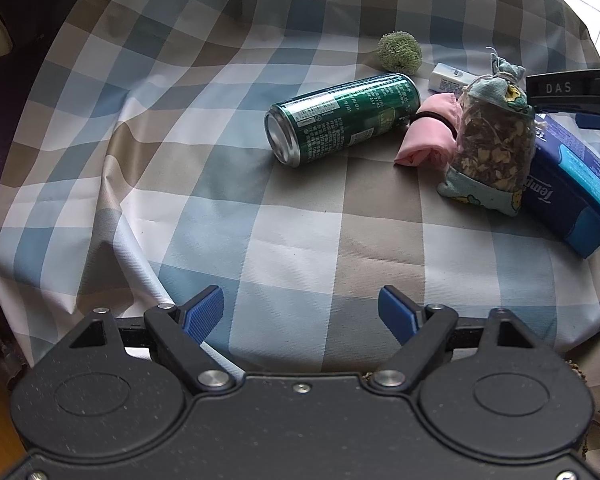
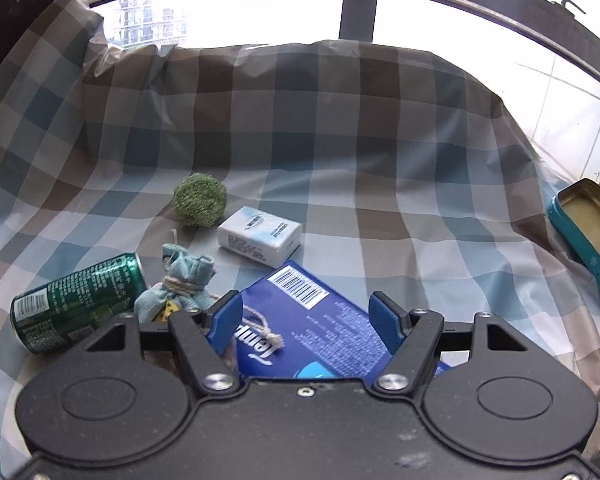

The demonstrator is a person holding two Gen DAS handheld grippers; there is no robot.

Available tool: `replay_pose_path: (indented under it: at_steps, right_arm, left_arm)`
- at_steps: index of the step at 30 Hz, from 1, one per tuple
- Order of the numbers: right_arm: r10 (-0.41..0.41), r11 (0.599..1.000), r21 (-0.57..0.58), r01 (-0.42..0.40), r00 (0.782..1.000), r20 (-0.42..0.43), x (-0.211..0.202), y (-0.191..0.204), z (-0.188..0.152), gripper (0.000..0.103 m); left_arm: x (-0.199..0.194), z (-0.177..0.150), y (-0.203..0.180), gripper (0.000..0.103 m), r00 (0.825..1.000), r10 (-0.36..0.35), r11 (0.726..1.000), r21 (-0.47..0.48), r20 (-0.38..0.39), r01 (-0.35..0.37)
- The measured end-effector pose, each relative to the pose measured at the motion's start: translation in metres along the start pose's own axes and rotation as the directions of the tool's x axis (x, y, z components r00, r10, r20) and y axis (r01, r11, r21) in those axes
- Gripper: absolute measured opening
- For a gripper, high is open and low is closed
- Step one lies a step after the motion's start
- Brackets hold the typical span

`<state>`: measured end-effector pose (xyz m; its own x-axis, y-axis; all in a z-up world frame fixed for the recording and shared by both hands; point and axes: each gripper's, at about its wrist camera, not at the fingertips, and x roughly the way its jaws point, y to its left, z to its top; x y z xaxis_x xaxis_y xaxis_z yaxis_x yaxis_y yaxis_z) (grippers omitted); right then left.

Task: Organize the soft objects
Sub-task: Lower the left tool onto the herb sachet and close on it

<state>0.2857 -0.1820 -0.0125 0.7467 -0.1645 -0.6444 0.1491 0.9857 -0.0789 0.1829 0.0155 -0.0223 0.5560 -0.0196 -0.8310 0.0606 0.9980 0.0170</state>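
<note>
Checked cloth in blue, tan and white over the table, rumpled, window behind. Blue tissue pack lying flat right under the right gripper, long axis running away from the fingers and a little leftward. Right jaws parted, straddling the pack; pads look clear of it, though possibly brushing the edges, hard to tell. Left gripper released and empty, hovering over bare cloth, well apart from everything. Right hand clearly nearer. Drawstring pouch of dried bits, soft and lumpy, upright against the pack's left side. Pink rolled cloth banded with black elastic, just beside the pouch. Green can, hard and glossy, on its side. Fuzzy green ball and small white tissue packet farther back. Teal tin at far right.
</note>
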Motion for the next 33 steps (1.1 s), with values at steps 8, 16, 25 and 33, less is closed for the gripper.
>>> replay_pose_path:
  at_steps: [8,16,25,33]
  right_arm:
    - [0.209,0.973,-0.100,-0.209,0.978,-0.012,-0.031,0.042,-0.021,0.074]
    - [0.324,0.939,-0.098,-0.330,0.944,-0.071,-0.047,0.055,-0.031,0.074]
    - [0.259,0.966,-0.007,-0.259,0.965,-0.037,-0.057,0.022,-0.036,0.074]
    - [0.231,0.971,0.076,-0.228,0.973,-0.021,-0.064,-0.004,-0.040,0.075]
  left_arm:
    - [0.003,-0.004,0.002,0.081,1.000,0.009,1.000,-0.005,-0.010,-0.009]
    - [0.005,-0.007,0.004,0.081,1.000,0.008,1.000,-0.011,-0.015,-0.008]
    - [0.001,0.001,-0.004,0.081,1.000,-0.015,1.000,-0.007,0.012,0.015]
    - [0.005,0.012,-0.031,0.086,0.997,-0.071,0.996,0.047,0.035,0.070]
